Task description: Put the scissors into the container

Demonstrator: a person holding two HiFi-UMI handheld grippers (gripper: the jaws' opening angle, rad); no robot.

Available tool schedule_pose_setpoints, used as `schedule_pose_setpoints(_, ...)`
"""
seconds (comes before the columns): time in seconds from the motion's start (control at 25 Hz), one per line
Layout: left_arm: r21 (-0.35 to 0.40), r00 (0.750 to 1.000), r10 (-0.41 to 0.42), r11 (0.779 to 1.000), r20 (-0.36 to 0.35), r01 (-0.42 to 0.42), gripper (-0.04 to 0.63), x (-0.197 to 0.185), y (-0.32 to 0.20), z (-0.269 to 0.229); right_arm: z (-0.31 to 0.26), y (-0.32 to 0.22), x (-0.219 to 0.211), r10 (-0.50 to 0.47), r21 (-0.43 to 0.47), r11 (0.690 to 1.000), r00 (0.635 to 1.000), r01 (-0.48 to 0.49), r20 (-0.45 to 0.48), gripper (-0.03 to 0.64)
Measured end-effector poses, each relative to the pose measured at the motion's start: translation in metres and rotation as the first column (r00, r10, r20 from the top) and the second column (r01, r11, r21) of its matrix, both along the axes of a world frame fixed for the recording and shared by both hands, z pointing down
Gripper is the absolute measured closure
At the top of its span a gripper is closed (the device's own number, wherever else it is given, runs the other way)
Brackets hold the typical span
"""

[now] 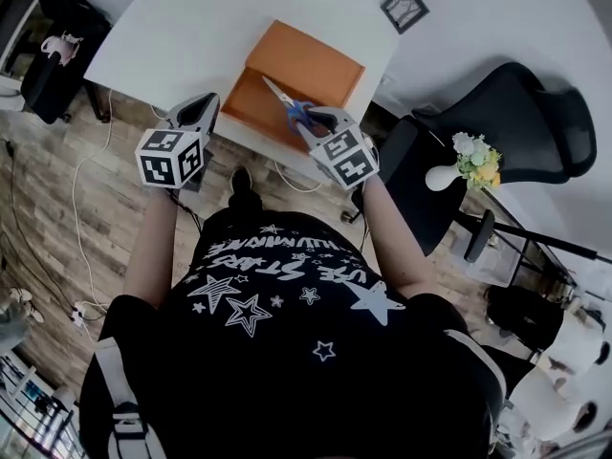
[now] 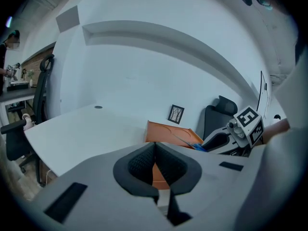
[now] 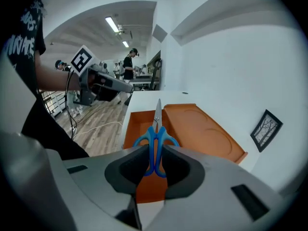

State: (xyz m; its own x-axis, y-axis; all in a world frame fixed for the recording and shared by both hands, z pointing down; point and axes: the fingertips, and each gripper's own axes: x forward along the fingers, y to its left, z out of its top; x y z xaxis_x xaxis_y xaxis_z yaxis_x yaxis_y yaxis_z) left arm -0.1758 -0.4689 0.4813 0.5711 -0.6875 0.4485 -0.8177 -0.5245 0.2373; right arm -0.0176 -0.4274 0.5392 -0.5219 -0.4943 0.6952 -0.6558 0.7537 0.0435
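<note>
An orange container lies open at the near edge of the white table, its lid folded back flat. My right gripper is shut on the blue handles of the scissors, whose blades point out over the open box. The right gripper view shows the scissors held upright between the pads, above the box. My left gripper hovers to the left of the container at the table's edge. Its pads meet with nothing between them. From the left gripper view, the scissors and container are to the right.
A small framed picture leans against the wall behind the container. To the right stand a black office chair and a white vase of flowers. Cables run over the wood floor on the left. People stand far off.
</note>
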Motion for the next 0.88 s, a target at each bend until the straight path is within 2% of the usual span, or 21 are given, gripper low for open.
schedule_pose_setpoints(0.32,-0.024,0.997,0.071,0.997,-0.017,-0.071,0.577,-0.011,-0.046,0.012,0.037,-0.024,-0.021,-0.048,-0.078,0.996,0.983,0.034,-0.179,0.515)
schedule_pose_setpoints(0.48,-0.042,0.994,0.104,0.994,-0.021,-0.105,0.577,-0.011,-0.057,0.019,0.049,-0.032,-0.023,-0.089,-0.109,0.992,0.959,0.061,-0.269,0.515)
schedule_pose_setpoints(0.88,-0.071,0.988,0.151,0.986,-0.040,-0.154,0.577,-0.012,-0.071,0.035,0.074,-0.039,-0.022,-0.129,-0.204,0.978,0.898,0.044,-0.422,0.515)
